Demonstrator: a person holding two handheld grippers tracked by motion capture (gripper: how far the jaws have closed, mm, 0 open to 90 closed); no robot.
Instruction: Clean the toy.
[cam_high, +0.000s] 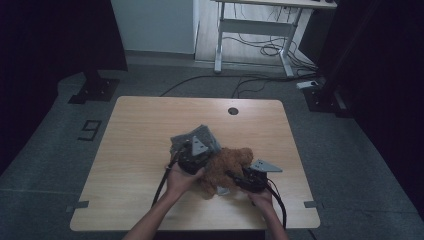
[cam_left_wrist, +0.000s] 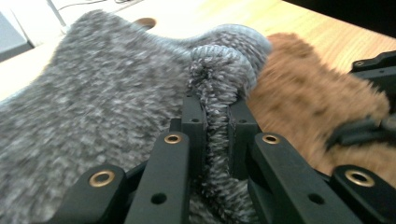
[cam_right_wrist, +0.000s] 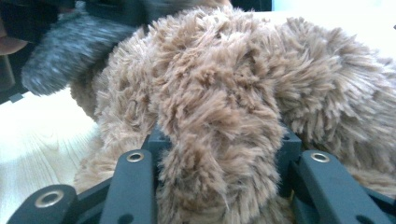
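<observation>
In the high view, a brown plush toy (cam_high: 227, 167) lies on the wooden desk (cam_high: 140, 150), a little toward the near edge and right of the middle. A grey knitted cloth (cam_high: 197, 138) lies just behind it and to its left, touching it. The left gripper (cam_high: 192, 156) is over the near part of the cloth, with its grey three-cornered plate on top, and the left hand (cam_high: 181, 179) holds it from the near side. The right gripper (cam_high: 239, 179) reaches into the toy from the right, held by the right hand (cam_high: 260, 196) close to the near edge. A round hole (cam_high: 233, 111) is in the desk near the far edge.

In the left gripper view, the left gripper (cam_left_wrist: 215, 119) has its two black fingers (cam_left_wrist: 192, 122) pressed on a thick rolled fold of the grey knitted cloth (cam_left_wrist: 93, 93), which stands up between them. The brown plush toy (cam_left_wrist: 299, 102) lies just beside the cloth at the right, touching it. Part of the other gripper shows at the right edge.

In the right gripper view, the right gripper (cam_right_wrist: 219, 144) pinches a thick lump of the brown plush toy (cam_right_wrist: 224, 93); the fur bulges between the fingers (cam_right_wrist: 289, 149) and hides their tips. The grey knitted cloth (cam_right_wrist: 65, 46) shows blurred at the upper left, behind the toy. The pale desk (cam_right_wrist: 42, 135) shows at the left.
</observation>
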